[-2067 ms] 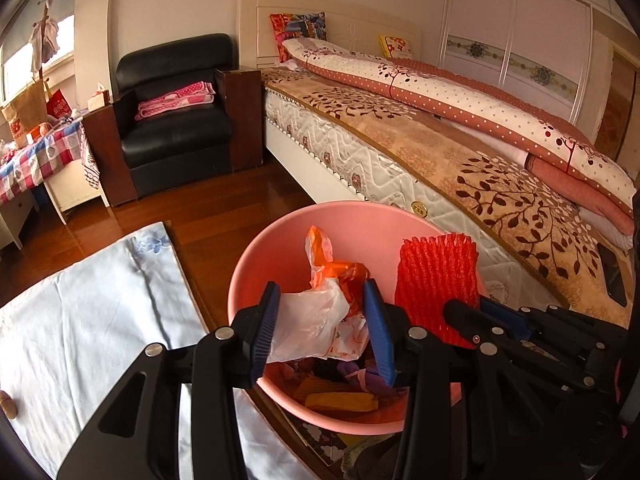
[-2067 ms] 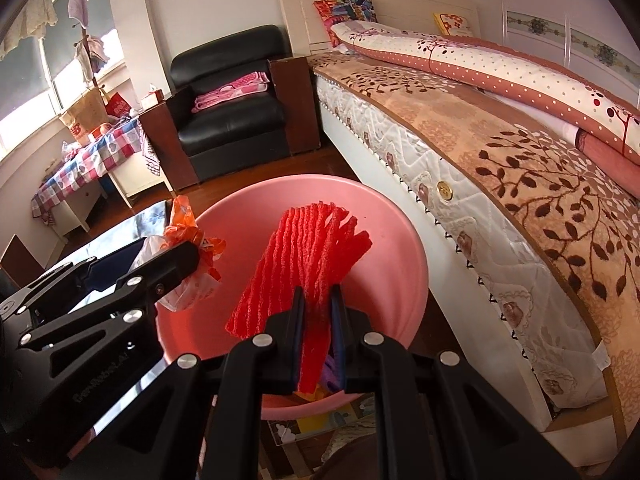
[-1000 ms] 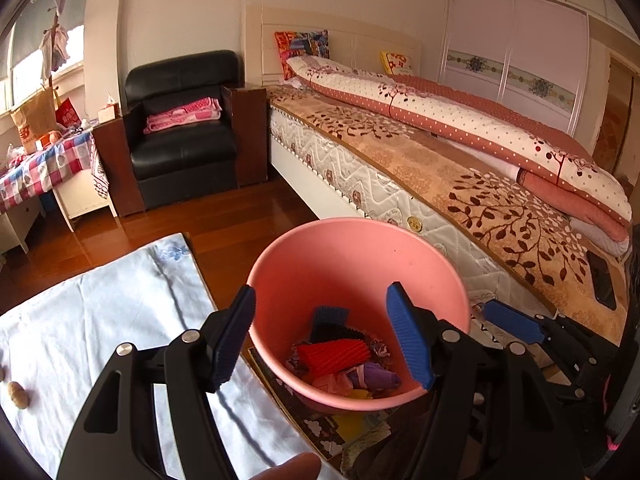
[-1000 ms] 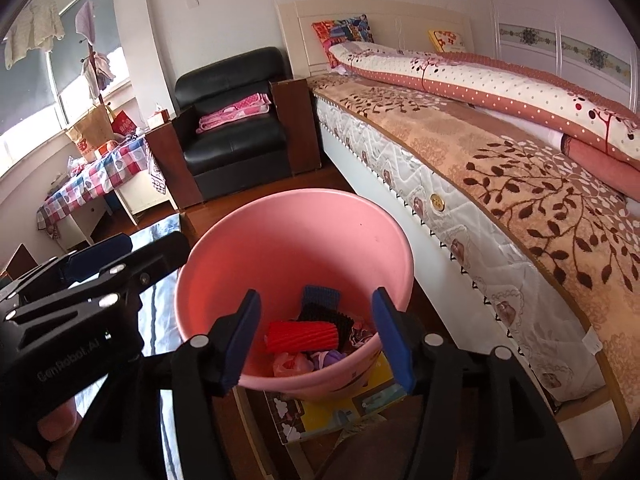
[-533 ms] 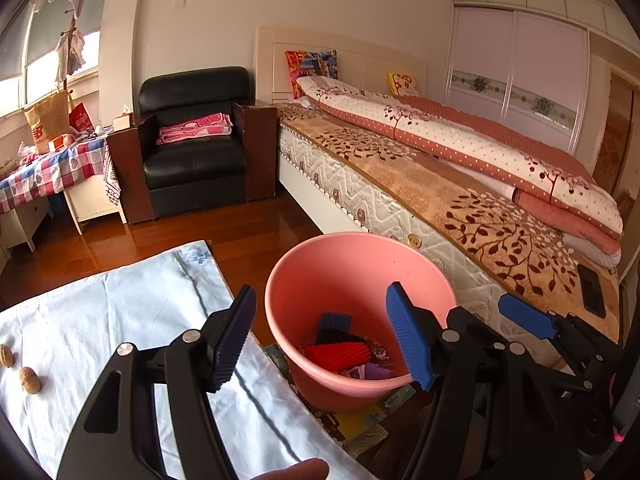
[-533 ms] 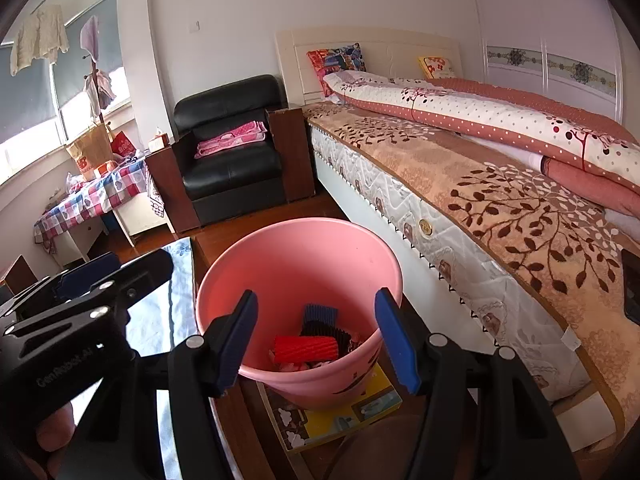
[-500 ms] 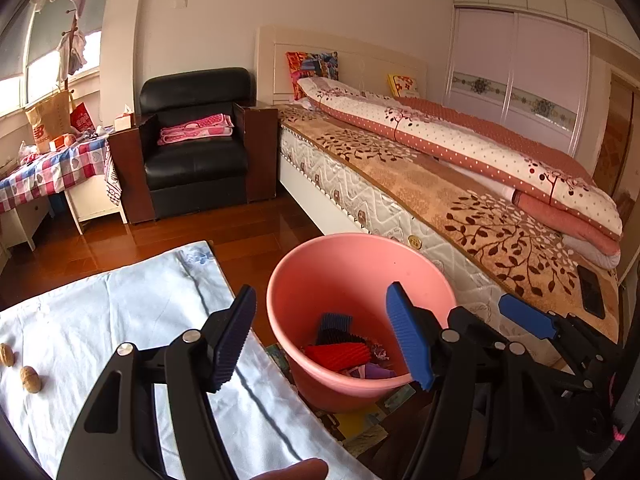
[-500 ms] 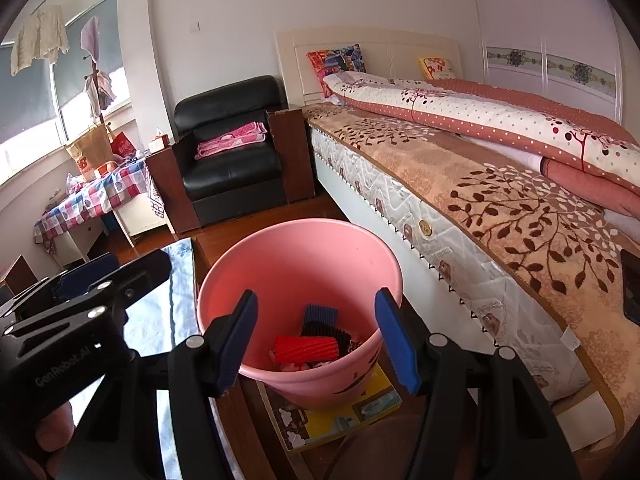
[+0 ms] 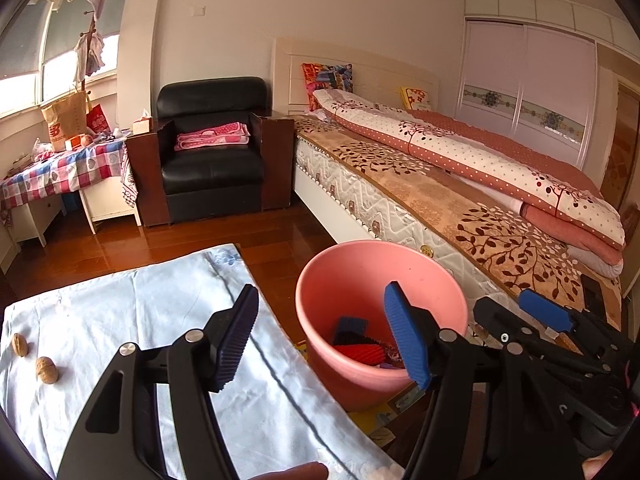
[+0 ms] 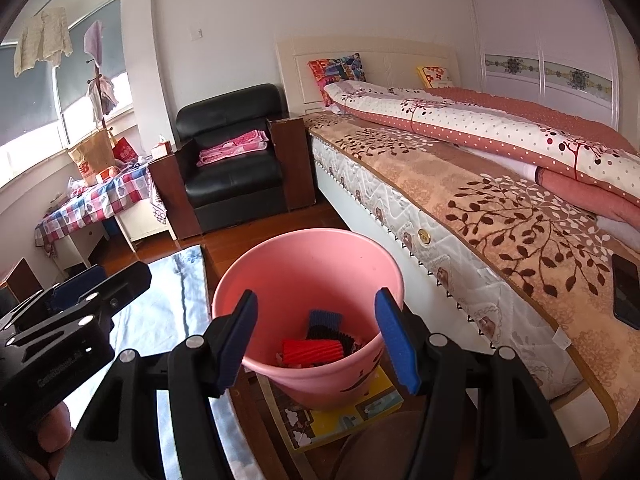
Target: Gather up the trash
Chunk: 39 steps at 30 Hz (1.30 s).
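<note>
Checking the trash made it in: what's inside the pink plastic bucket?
Inside the pink plastic bucket lie a red ribbed foam net, a blue ribbed piece and something black between them; anything beneath is covered.

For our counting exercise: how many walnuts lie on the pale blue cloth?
2. One walnut lies near the cloth's left edge, the other walnut just beside it, nearer the camera. The grippers may hide more.

Both cameras ride behind their own fingers and look forward and downward across the bedroom. The left wrist view sits left of the pink bucket [image 9: 348,376], above the cloth-covered counter [image 9: 120,320]. The right wrist view looks almost straight over the bucket [image 10: 320,384], close to it. Both share the bucket, the bed [image 9: 440,196] at right and the far black armchair [image 10: 232,168].
</note>
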Tool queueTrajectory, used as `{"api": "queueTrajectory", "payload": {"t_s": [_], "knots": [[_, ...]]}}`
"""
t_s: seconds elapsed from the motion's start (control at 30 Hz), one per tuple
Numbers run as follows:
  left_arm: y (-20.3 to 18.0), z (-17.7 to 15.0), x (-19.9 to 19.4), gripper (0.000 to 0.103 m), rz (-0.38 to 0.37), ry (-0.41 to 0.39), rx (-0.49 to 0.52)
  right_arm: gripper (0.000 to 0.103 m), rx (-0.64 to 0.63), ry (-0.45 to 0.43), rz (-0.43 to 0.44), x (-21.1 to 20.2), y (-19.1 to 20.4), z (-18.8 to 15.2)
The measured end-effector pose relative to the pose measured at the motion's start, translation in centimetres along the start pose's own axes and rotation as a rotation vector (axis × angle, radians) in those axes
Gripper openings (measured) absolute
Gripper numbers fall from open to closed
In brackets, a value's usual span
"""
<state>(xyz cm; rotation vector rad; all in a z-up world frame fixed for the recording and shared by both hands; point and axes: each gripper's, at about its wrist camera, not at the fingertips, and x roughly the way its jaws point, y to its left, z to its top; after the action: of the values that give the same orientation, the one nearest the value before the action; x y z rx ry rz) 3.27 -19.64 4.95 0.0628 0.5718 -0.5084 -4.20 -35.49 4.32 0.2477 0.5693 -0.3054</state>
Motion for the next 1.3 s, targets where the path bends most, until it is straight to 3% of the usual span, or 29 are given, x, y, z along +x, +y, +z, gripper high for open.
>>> {"api": "queueTrajectory", "payload": {"t_s": [0.47, 1.3], "knots": [[1.9, -0.4, -0.8, 0.065, 0.01, -0.008, -0.041, 0.06, -0.044, -0.013, 0.01, -1.6, 2.0, 0.3], [2.0, -0.5, -0.8, 0.065, -0.001, 0.018, -0.055, 0.06, -0.064, 0.005, 0.009, -1.6, 2.2, 0.6]]}}
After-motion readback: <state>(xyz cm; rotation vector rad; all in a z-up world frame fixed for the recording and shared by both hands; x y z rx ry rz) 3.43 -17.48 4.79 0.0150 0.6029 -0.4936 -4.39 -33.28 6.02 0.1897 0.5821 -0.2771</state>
